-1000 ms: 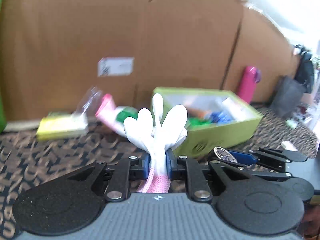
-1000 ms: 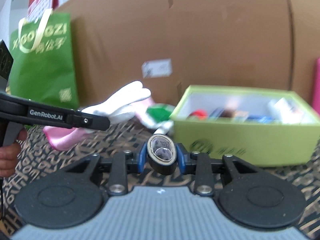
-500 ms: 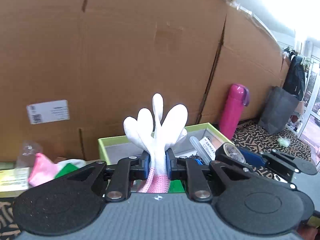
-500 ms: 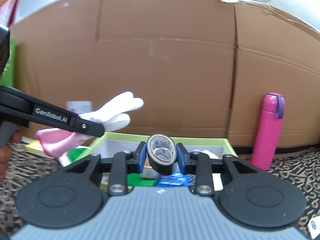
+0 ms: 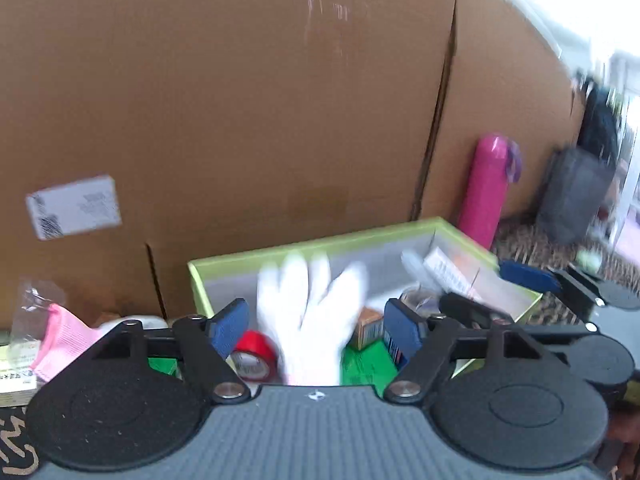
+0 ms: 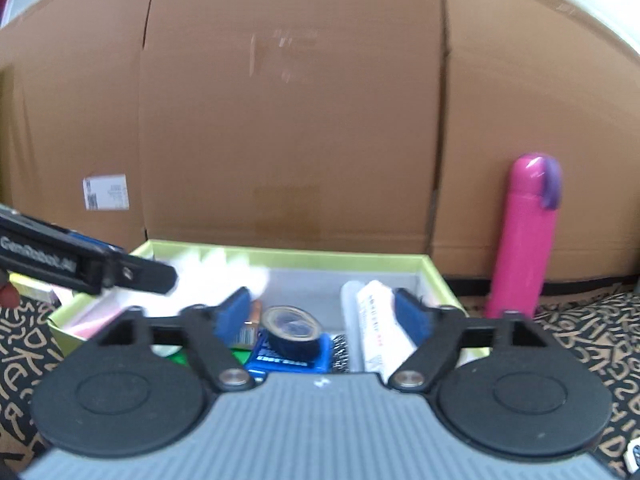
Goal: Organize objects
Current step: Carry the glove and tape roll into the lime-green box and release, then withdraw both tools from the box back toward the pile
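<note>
A lime green box (image 5: 320, 246) (image 6: 360, 259) holds several small items. My left gripper (image 5: 316, 324) is open over its left part. A white glove (image 5: 312, 312) is between the spread jaws, blurred and loose, and shows in the right wrist view (image 6: 224, 276). My right gripper (image 6: 324, 314) is open over the box. A black tape roll (image 6: 292, 334) rests free on a blue pack (image 6: 288, 356) inside the box. A red tape roll (image 5: 254, 354) and a white tube (image 6: 376, 332) also lie inside.
A large cardboard box (image 5: 240, 100) stands right behind the green box. A pink flask (image 6: 524, 240) stands at the right. A pink glove in a clear bag (image 5: 56, 332) and a yellow pack lie at the left on the patterned cloth (image 6: 580, 344).
Both grippers have opened over the green box. The left let go of the white glove, which is dropping. The right let go of the black tape roll, which now lies in the box.
</note>
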The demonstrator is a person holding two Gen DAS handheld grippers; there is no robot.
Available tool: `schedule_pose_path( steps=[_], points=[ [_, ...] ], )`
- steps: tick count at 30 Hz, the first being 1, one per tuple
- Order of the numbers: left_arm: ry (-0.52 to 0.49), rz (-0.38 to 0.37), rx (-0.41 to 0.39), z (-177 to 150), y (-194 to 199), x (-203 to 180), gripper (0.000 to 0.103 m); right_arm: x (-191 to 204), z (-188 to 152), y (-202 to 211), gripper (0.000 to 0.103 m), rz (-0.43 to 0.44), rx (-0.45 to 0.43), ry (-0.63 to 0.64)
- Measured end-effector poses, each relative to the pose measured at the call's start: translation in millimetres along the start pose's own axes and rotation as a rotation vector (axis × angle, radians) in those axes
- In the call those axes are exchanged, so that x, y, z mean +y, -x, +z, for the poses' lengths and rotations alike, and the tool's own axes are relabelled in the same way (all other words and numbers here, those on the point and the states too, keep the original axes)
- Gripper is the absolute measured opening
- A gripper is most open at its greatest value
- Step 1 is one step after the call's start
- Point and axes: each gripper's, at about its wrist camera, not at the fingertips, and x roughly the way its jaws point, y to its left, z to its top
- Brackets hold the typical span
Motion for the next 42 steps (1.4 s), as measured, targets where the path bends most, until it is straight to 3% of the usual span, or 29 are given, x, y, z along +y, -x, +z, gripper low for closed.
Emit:
schedule_pose_path(
  steps=[1, 2, 9, 15, 26, 31, 36, 42],
  points=[
    [-0.004, 0.001, -0.009, 0, 6, 0, 0.080, 0, -1, 7, 0.101, -0.009, -0.018, -0.007],
    [-0.003, 0.004, -0.009, 0, 11, -1, 0.081, -1, 0, 11, 0.102, -0.012, -0.028, -0.010],
    [0.086, 0.020, 0.000, -3, 47, 0, 0.089, 20, 6, 40, 0.103, 0.044, -0.014, 0.001],
    [0.143, 0.087, -0.005, -27, 82, 11, 0.094, 43, 5, 50, 0.103, 0.103, 0.089, -0.016],
    [0.307, 0.203, 0.099, -78, 112, 55, 0.096, 87, -21, 45, 0.103, 0.174, 0.255, -0.070],
    [0.341, 0.212, 0.145, -96, 119, 71, 0.097, 102, -29, 38, 0.103, 0.189, 0.319, -0.085],
    [0.393, 0.247, 0.159, -108, 124, 90, 0.097, 116, -32, 35, 0.103, 0.211, 0.340, -0.113],
    [0.458, 0.301, 0.162, -118, 128, 121, 0.097, 147, -32, 36, 0.103, 0.324, 0.334, -0.052]
  ],
)
